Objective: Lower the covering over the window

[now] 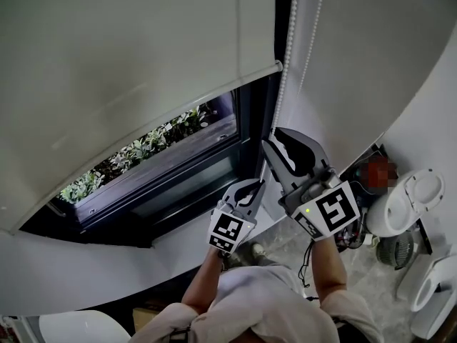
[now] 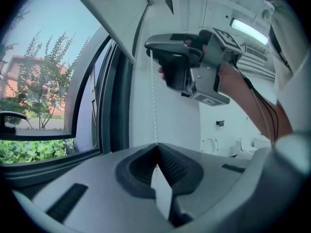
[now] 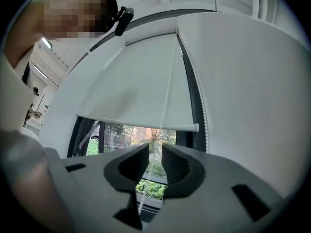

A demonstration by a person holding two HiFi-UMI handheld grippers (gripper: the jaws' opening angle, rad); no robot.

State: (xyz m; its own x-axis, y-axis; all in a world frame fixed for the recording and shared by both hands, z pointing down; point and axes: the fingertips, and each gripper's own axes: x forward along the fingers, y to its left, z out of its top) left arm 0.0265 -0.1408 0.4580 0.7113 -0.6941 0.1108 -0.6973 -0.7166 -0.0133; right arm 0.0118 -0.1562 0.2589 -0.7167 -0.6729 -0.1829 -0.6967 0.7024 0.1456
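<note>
White roller blind (image 1: 128, 63) partly down; bead chain (image 1: 286, 63), seemingly looped, alongside.

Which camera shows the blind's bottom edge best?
The right gripper view: the blind's bottom edge runs nearly face-on, end to end. The head view shows the edge slanting, from an angle. The left gripper view catches only a short slanted stretch.

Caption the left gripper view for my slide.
Left gripper shut on bead cord; right gripper higher up beside it.

Your right tool (image 1: 273, 138) sits at the chain (image 1: 288, 56), above your left tool (image 1: 258, 186); the blind (image 1: 128, 63) half covers the window (image 1: 178, 168).
</note>
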